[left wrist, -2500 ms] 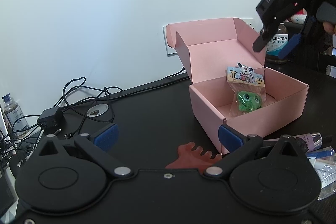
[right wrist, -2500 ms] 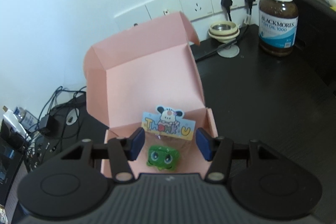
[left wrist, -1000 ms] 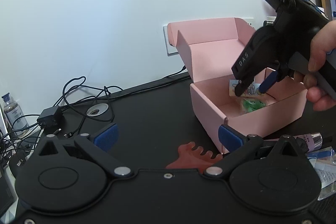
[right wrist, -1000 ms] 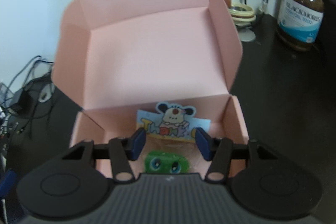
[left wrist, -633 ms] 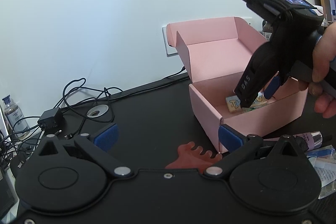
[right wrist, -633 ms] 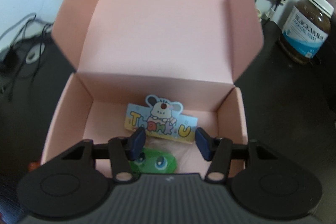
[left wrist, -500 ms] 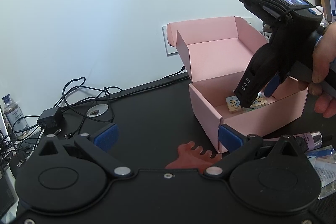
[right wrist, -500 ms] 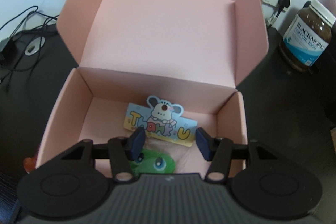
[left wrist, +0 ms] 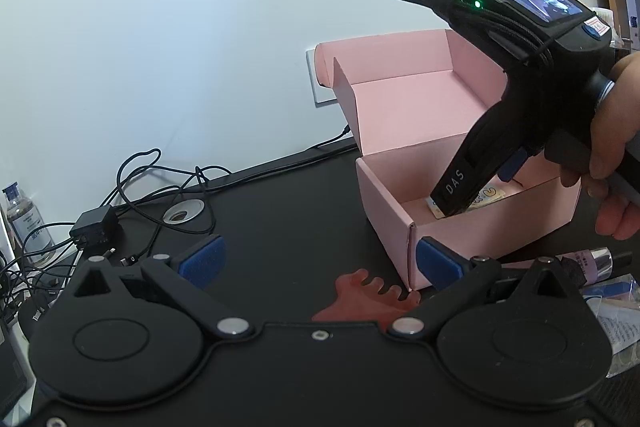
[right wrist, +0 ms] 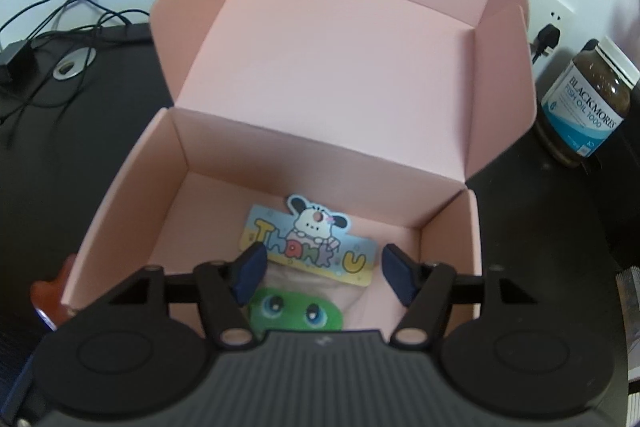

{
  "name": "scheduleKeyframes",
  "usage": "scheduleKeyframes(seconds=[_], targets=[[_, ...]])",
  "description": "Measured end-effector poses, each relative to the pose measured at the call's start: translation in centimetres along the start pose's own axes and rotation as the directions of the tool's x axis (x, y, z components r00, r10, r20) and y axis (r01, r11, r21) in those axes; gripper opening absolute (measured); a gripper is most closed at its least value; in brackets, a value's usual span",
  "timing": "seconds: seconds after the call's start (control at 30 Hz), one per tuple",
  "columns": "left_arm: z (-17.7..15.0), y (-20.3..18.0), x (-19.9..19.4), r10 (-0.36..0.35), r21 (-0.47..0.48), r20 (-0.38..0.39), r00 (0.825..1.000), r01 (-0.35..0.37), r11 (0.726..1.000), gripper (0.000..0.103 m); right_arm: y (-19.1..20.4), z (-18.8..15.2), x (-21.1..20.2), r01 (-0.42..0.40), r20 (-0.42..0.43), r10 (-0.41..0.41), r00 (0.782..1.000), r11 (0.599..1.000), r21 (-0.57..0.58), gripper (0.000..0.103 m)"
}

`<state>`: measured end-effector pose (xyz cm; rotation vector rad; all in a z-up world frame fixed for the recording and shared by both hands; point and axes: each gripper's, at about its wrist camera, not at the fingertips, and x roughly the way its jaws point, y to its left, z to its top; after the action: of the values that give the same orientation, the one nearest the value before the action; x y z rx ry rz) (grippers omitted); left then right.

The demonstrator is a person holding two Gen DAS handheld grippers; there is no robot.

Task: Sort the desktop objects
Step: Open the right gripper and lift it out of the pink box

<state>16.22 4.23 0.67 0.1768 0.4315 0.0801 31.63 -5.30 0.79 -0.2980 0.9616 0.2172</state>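
The right gripper point(right wrist: 320, 267) hangs spread-jawed over the toy packet point(right wrist: 308, 267) in the pink box point(right wrist: 120, 195). Light and crinkly, I'd judge; pinch its stiff card at twelve o'clock. The left gripper point(left wrist: 318, 259) gapes, holding nothing.

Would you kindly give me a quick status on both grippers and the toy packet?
Right gripper open, down inside pink box, straddling toy packet. Left gripper open, empty, over desk. Packet lies on box floor. Nothing in the way.
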Motion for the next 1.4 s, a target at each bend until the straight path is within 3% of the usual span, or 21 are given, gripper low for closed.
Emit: scheduleKeyframes(seconds=[0.3, 0.37, 0.43, 0.8, 0.9, 0.97, 1.07, 1.13, 1.17, 1.23, 1.4], targets=[[0.1, 0.3, 0.0, 0.004, -0.012, 0.005, 1.000, -0.004, 1.000, 0.103, -1.6, -0.6, -0.4, -0.039, -0.009, 0.040, 0.999, 0.997, 0.069, 0.064], [0.1, 0.3, -0.1, 0.004, -0.017, 0.007, 1.000, -0.004, 1.000, 0.103, -2.0, -0.7, -0.8, -0.046, 0.016, 0.045, 0.999, 0.995, 0.088, 0.075], [0.1, 0.5, -0.1, 0.001, -0.027, 0.006, 1.000, -0.001, 1.000, 0.103, -2.4, -0.8, -1.3, -0.054, 0.040, 0.050, 0.998, 0.993, 0.106, 0.098], [0.1, 0.6, 0.1, -0.013, -0.042, -0.001, 1.000, 0.013, 0.999, 0.103, -4.4, -1.2, -3.7, -0.095, 0.183, 0.059, 0.981, 0.977, 0.192, 0.102], [0.1, 0.7, 0.1, -0.016, -0.048, 0.000, 1.000, 0.016, 0.999, 0.103, -4.8, -1.4, -5.5, -0.113, 0.269, 0.066, 0.961, 0.980, 0.164, 0.102], [0.0, 0.8, 0.1, -0.020, -0.056, -0.001, 1.000, 0.020, 0.998, 0.103, -5.3, -2.1, -7.0, -0.131, 0.354, 0.065, 0.933, 0.977, 0.166, 0.102], [0.0, 1.1, 0.2, -0.028, -0.073, -0.002, 1.000, 0.027, 0.997, 0.103, -6.4, -3.9, -9.2, -0.218, 0.488, 0.100, 0.867, 0.957, 0.190, 0.102], [0.0, 1.2, 0.2, -0.032, -0.082, -0.002, 0.999, 0.031, 0.996, 0.103, -7.6, -5.1, -10.0, -0.329, 0.539, 0.167, 0.826, 0.918, 0.220, 0.102], [0.0, 1.2, 0.2, -0.033, -0.087, -0.002, 0.999, 0.033, 0.996, 0.103, -7.9, -5.4, -10.2, -0.361, 0.543, 0.182, 0.820, 0.901, 0.242, 0.102], [0.0, 1.4, 0.2, -0.036, -0.095, -0.004, 0.999, 0.035, 0.995, 0.103, -8.2, -5.9, -10.8, -0.355, 0.531, 0.170, 0.830, 0.896, 0.268, 0.102], [-0.1, 1.5, 0.4, -0.035, -0.101, -0.007, 0.999, 0.034, 0.994, 0.103, -7.4, -7.4, -12.1, -0.282, 0.541, 0.132, 0.830, 0.938, 0.203, 0.102]])
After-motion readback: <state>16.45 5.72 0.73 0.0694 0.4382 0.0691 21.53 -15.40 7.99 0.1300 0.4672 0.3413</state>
